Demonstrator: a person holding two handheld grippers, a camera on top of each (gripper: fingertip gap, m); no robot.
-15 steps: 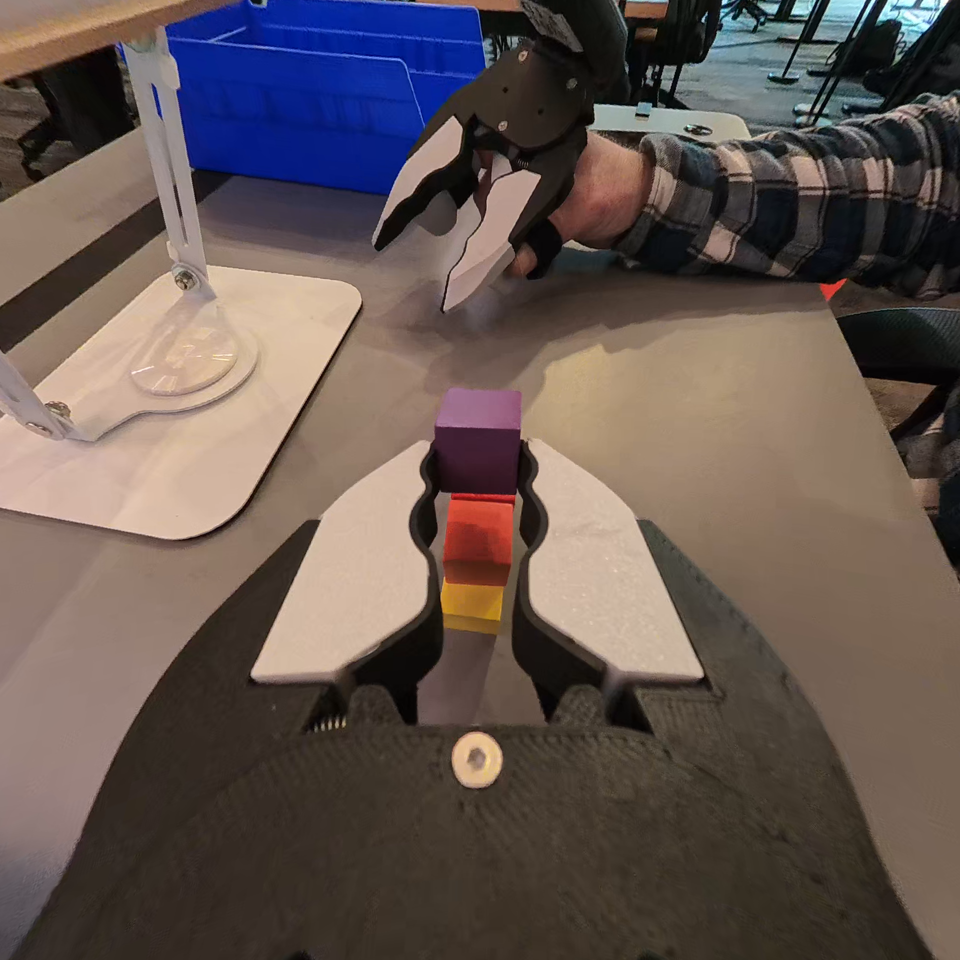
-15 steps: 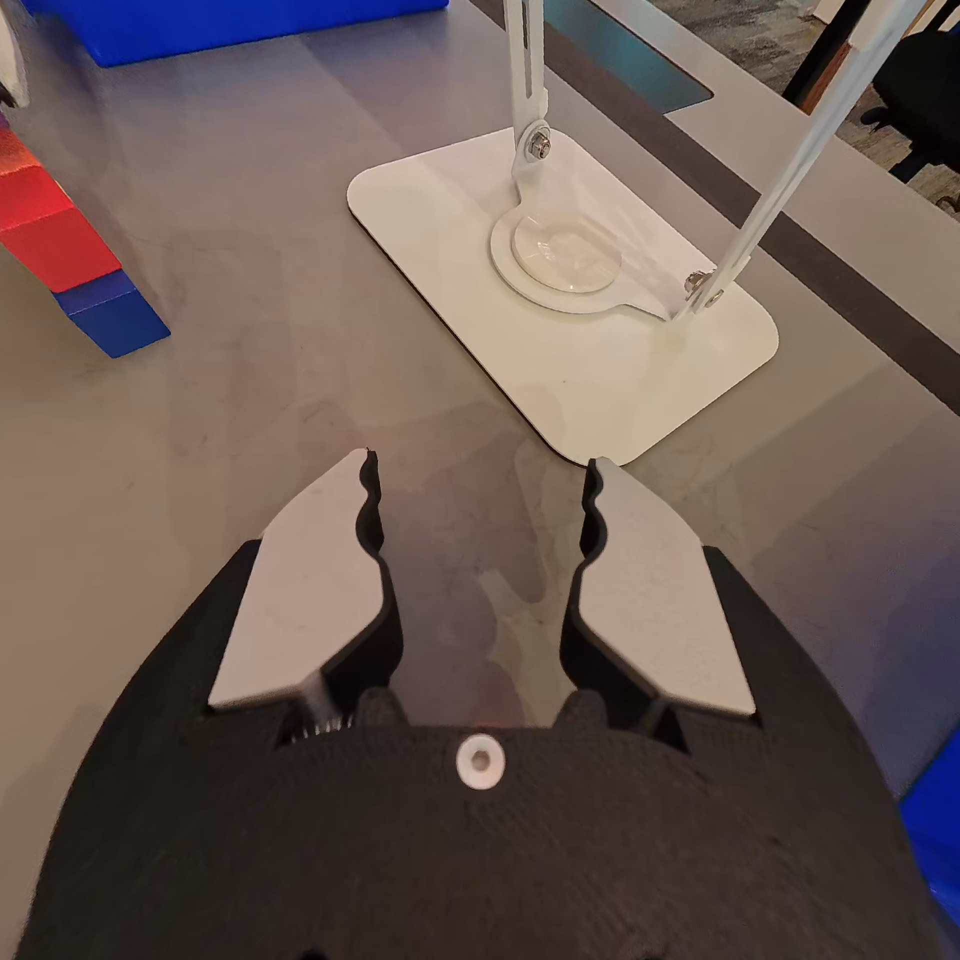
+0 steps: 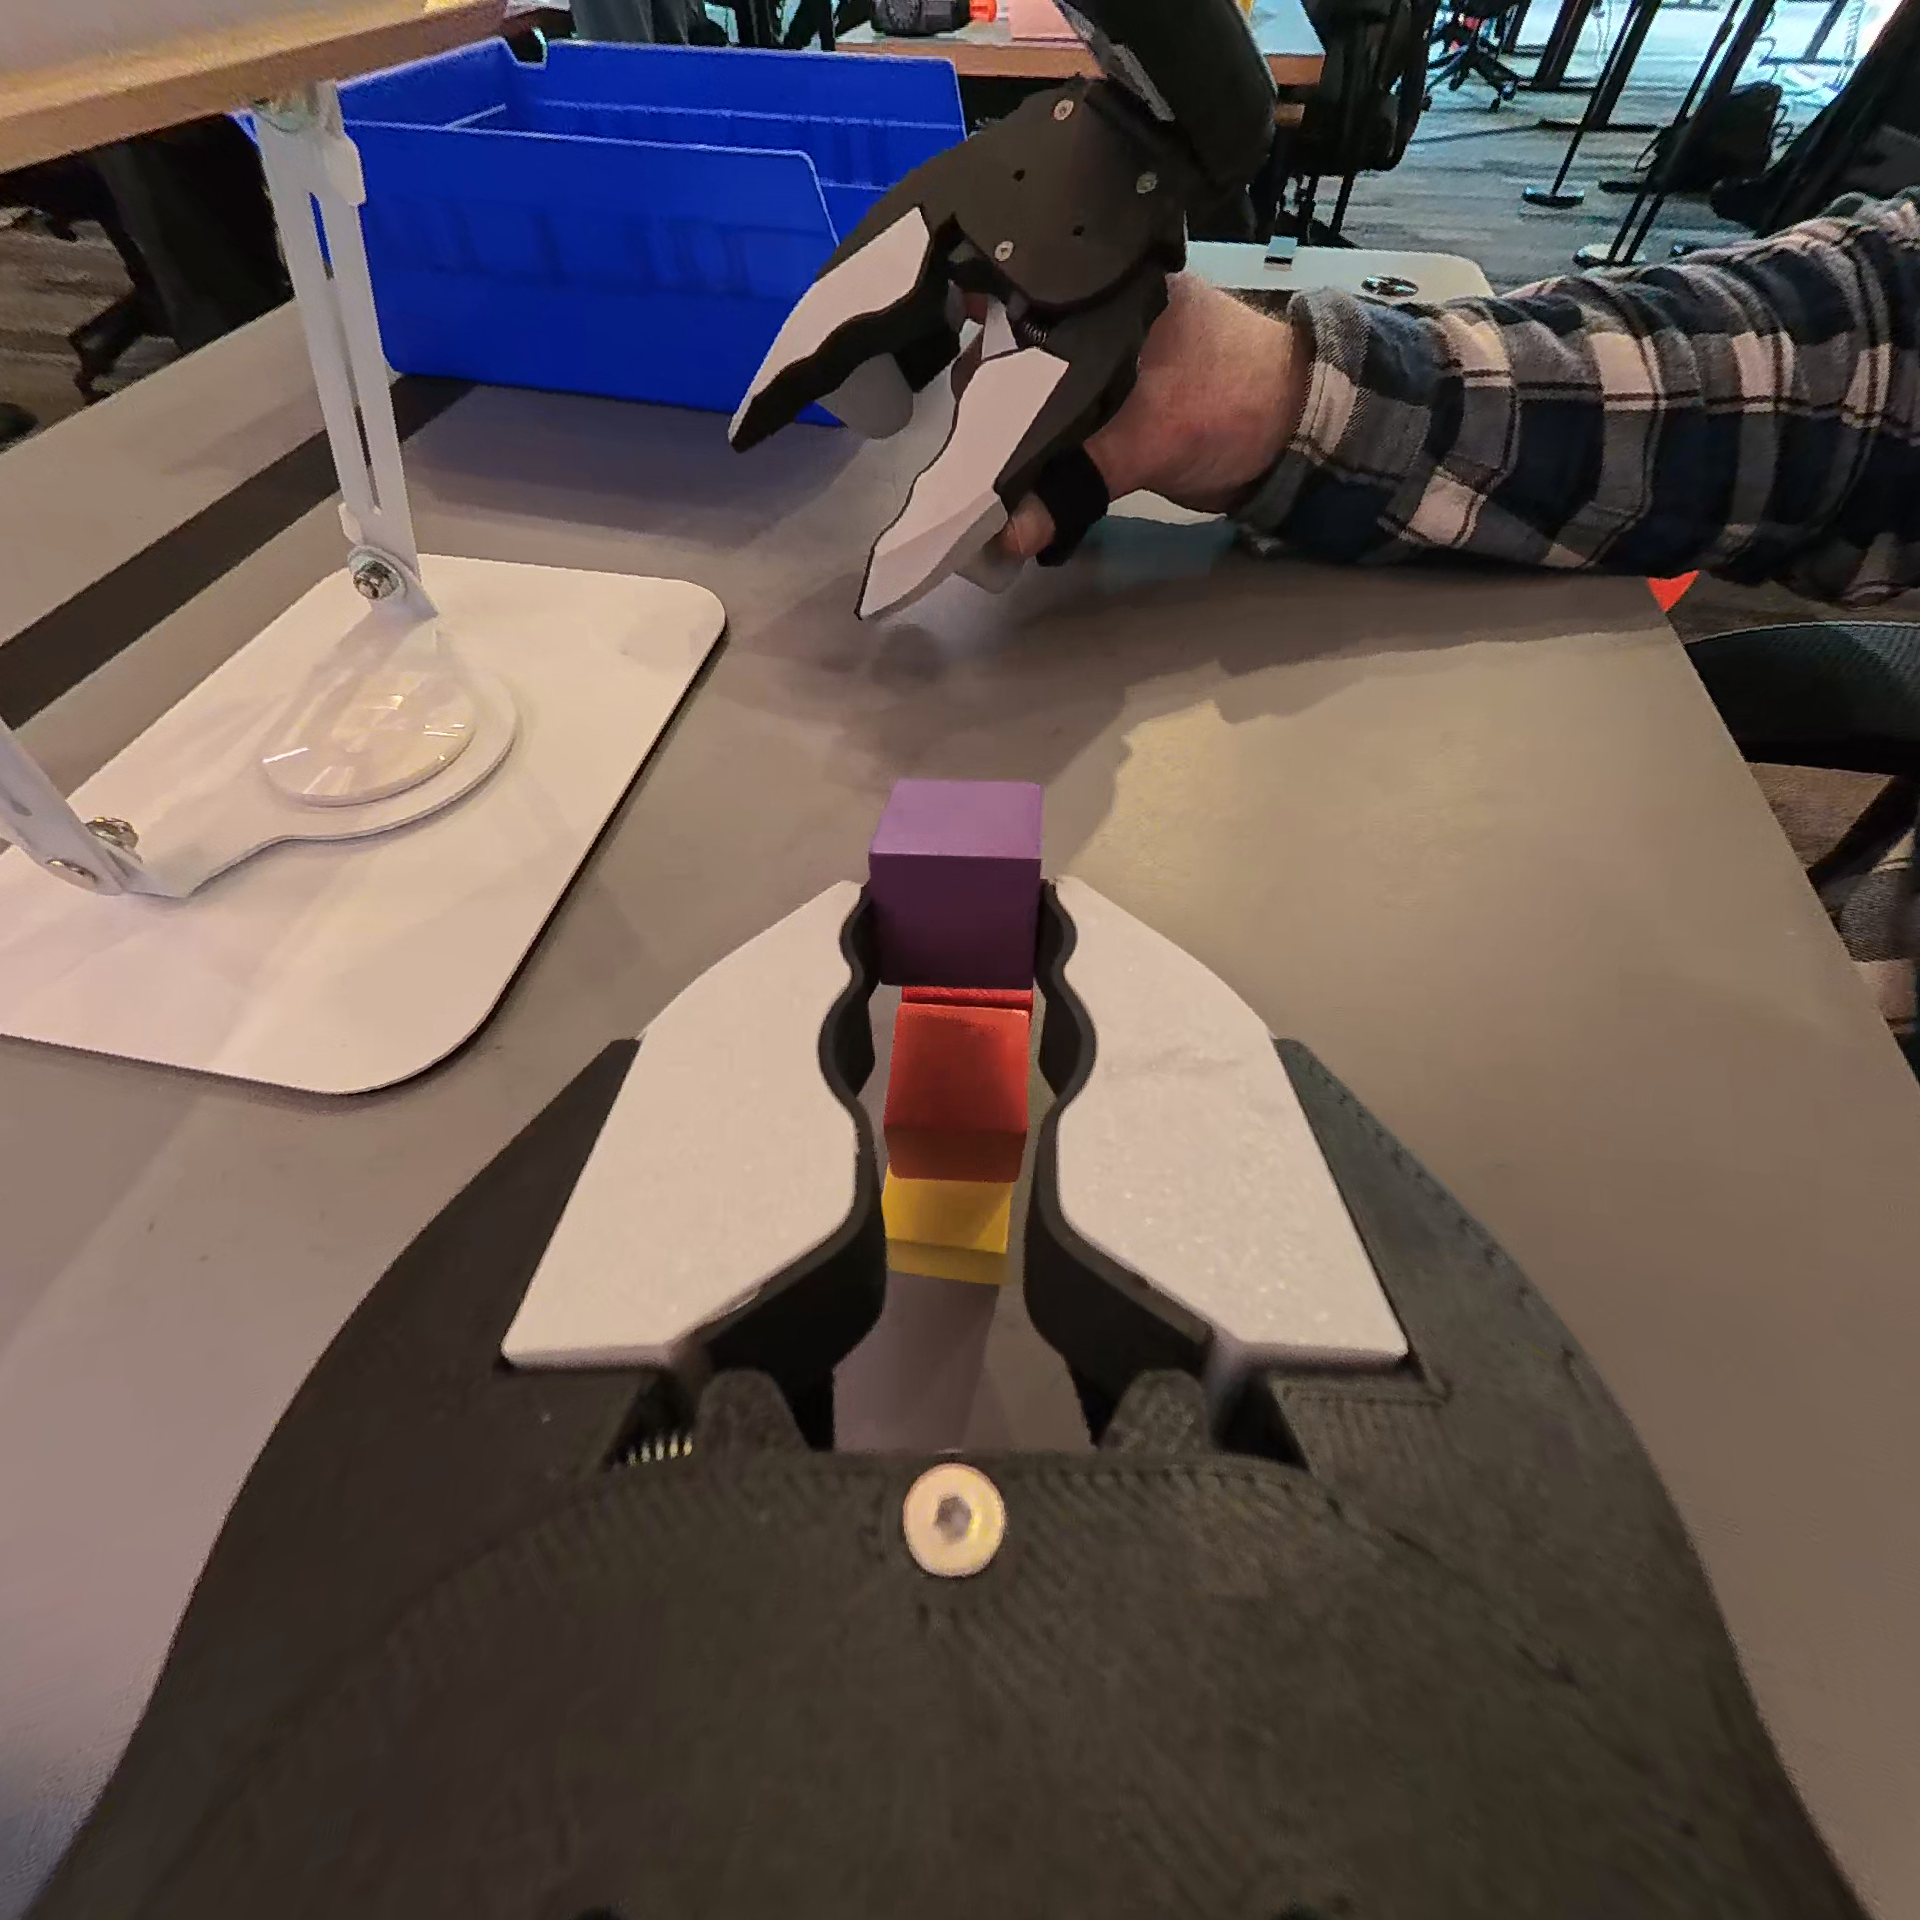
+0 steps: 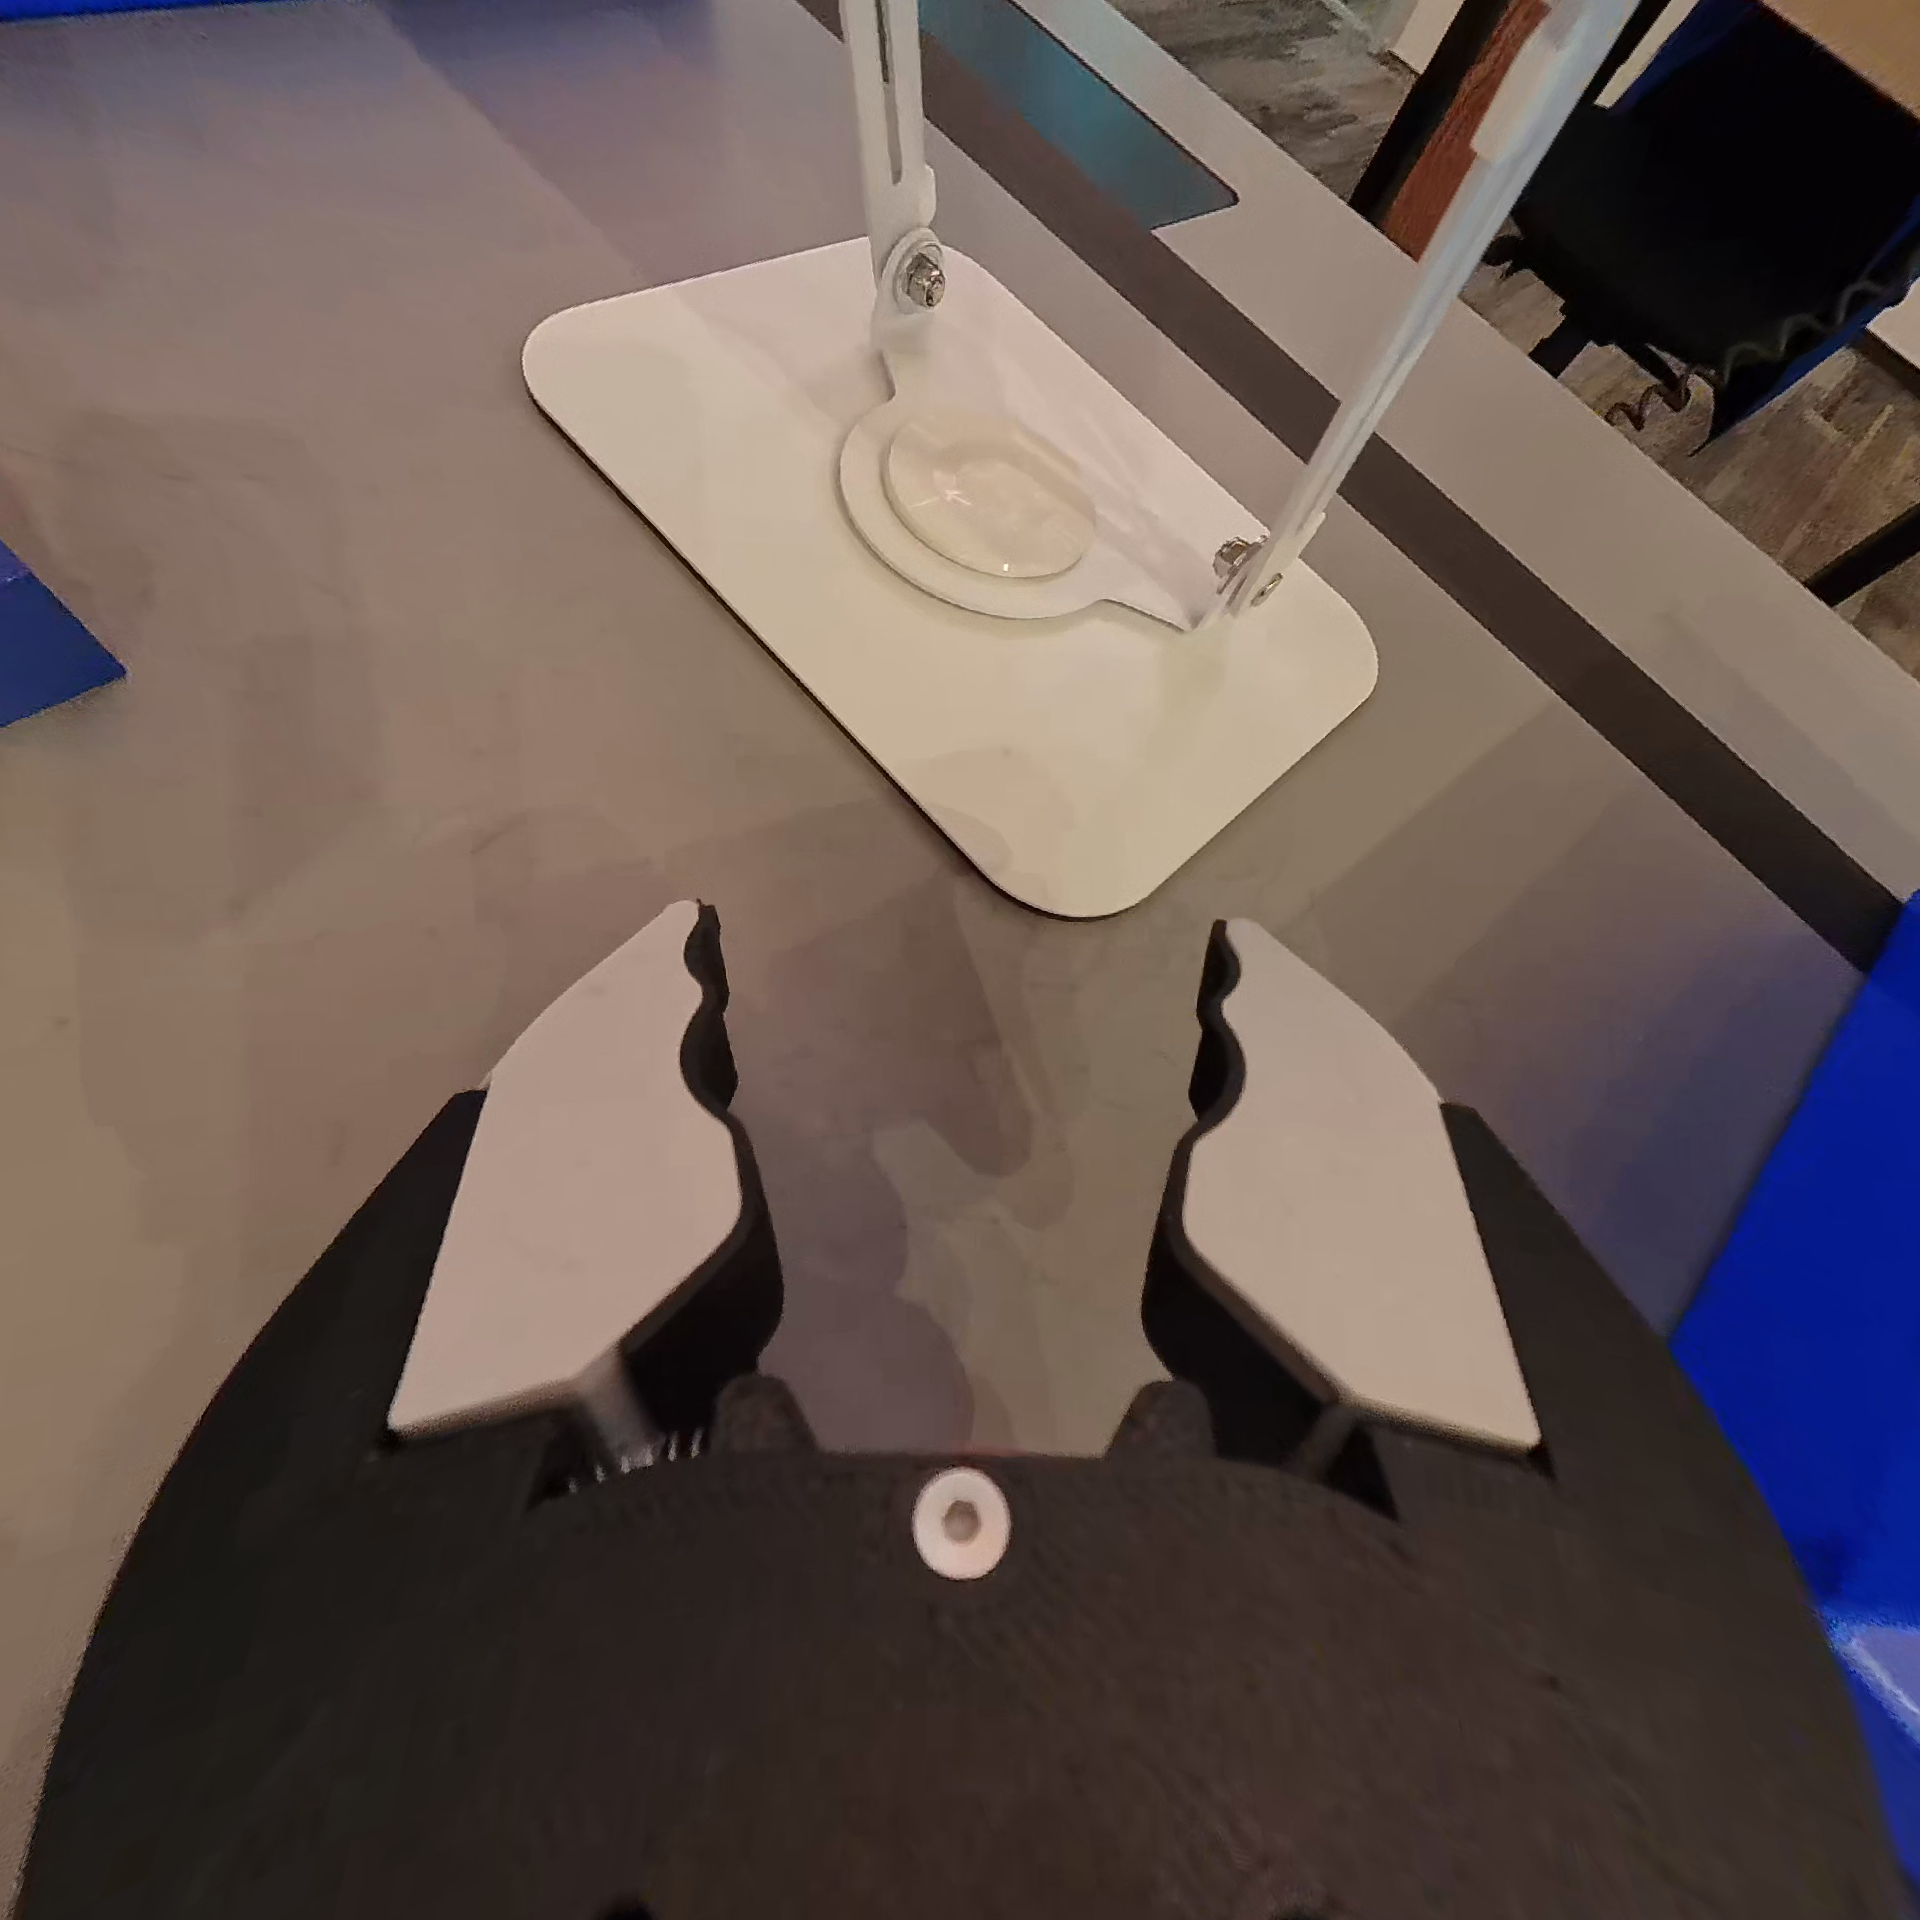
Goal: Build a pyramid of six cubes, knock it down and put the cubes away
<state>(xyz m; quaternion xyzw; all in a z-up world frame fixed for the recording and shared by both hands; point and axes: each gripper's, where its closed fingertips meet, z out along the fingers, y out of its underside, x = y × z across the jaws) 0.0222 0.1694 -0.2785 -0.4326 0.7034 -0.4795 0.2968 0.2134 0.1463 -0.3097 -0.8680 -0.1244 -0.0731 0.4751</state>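
Note:
My left gripper (image 3: pixel 953 902) is shut on a purple cube (image 3: pixel 956 831), with both pads pressed against its sides. It holds the cube over a stack of cubes, of which a red cube (image 3: pixel 961 1091) and a yellow cube (image 3: pixel 948 1221) below it show between the fingers. My right gripper (image 4: pixel 961 920) is open and empty over bare table. It also shows in the left wrist view (image 3: pixel 802 528), open, beyond the stack. A blue cube's corner (image 4: pixel 42 655) shows at the left edge of the right wrist view.
A white stand base (image 3: pixel 343 831) with slanted legs stands left of the stack and ahead of my right gripper (image 4: pixel 966 644). A blue bin (image 3: pixel 623 229) stands at the back. Another blue bin wall (image 4: pixel 1818 1247) is at the right. A plaid sleeve (image 3: pixel 1558 416) reaches in from the right.
My right gripper has opened wider and swung away from the stack, so the red cubes have left its view. My left gripper still holds the purple cube in the same place.

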